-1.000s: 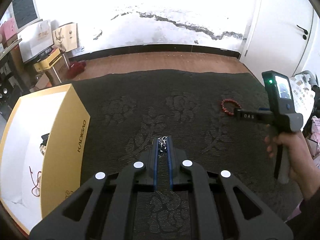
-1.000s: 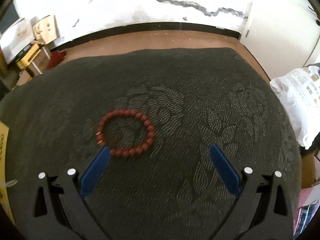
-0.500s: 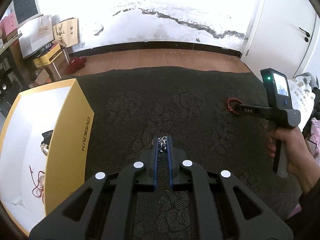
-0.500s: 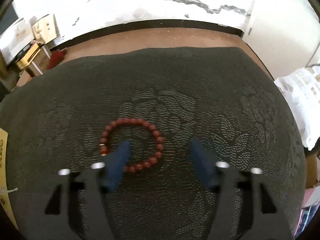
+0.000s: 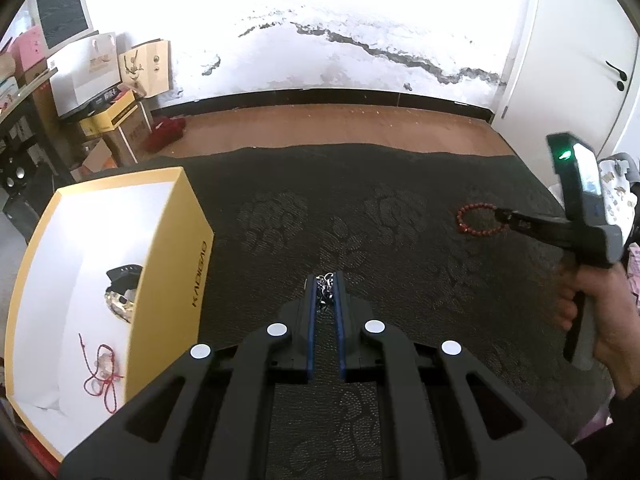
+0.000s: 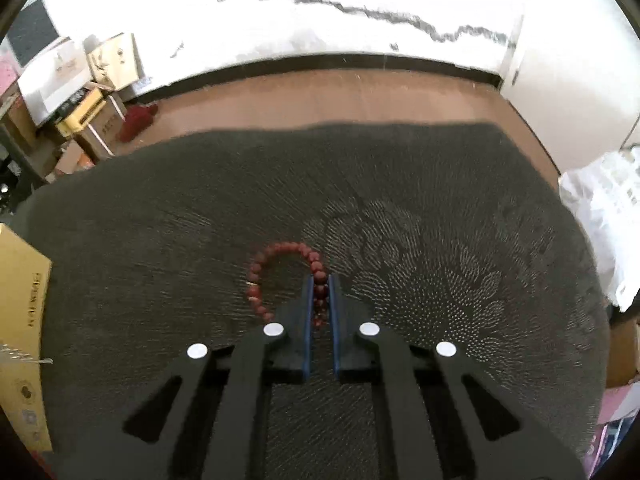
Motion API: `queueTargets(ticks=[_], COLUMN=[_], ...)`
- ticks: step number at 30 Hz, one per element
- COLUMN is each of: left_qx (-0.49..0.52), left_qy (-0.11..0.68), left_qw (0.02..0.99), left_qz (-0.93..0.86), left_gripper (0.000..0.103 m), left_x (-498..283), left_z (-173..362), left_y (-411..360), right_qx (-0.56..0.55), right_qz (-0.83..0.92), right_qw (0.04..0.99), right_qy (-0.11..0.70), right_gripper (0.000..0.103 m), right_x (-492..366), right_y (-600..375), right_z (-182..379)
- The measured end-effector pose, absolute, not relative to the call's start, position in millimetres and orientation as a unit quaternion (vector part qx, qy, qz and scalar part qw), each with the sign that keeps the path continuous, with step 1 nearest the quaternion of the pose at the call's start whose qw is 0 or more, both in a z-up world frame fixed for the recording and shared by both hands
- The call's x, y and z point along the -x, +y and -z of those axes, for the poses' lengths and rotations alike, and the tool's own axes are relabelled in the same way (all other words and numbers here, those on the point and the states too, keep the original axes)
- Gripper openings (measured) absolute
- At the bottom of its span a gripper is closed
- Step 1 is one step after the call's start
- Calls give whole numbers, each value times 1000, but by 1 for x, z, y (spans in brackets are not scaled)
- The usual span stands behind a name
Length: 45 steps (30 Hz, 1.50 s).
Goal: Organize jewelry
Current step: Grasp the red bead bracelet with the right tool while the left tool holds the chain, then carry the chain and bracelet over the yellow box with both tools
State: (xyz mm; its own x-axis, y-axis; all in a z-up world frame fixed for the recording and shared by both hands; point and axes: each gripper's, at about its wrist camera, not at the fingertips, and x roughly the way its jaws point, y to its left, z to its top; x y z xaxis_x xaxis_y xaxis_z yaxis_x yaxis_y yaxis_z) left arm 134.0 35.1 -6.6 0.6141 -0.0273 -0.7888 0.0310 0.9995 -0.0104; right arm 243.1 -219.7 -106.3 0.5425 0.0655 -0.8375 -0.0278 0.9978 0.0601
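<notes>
Right tool [image 6: 319, 300] went from wide open to clamped on red bead bracelet [image 6: 280, 276], loop trailing left on dark cloth [image 6: 440, 240]. Left tool [image 5: 324, 292] pinched silver chain [image 5: 325, 286]; yellow box [image 5: 168, 280] lay far left, nearer left tool.

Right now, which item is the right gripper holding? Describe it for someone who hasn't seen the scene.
On the dark floral cloth, look right of the yellow box. There the right gripper pinches a bead bracelet: a loop of round dark-red beads, unlike the silvery chain the left gripper holds.
</notes>
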Motion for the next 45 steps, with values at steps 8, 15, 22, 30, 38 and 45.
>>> queueTargets(ticks=[8,15,22,30,38,45], left_qx=[3,18,37,55,77,95], left_qy=[426,411,393,374,393,442], left_qw=[905,911,917,918,903,879], left_qz=[10,-16,-56,-122,-154,-152], left_gripper=[8,8,8,8,8,8], left_x=[-123,-103,-80,-59,-54,-68], left_z=[-19,-49,-70,-81,-48,1], left_y=[49,82,132,201,258,291], right_qx=[6,13,26,54,79,93], right_qz=[-86,-174,-238,-295,-322,-328], right_qw=[900,909,904,884,870,861], right_qy=[427,379,356,357,365,378], right_gripper=[8,8,8,8,8,8], right_x=[-188,-136,-112,-97,-93,-98], right_y=[-168,-106,-39,45,107,145], right_z=[35,-30,-60,-60,-44,-24])
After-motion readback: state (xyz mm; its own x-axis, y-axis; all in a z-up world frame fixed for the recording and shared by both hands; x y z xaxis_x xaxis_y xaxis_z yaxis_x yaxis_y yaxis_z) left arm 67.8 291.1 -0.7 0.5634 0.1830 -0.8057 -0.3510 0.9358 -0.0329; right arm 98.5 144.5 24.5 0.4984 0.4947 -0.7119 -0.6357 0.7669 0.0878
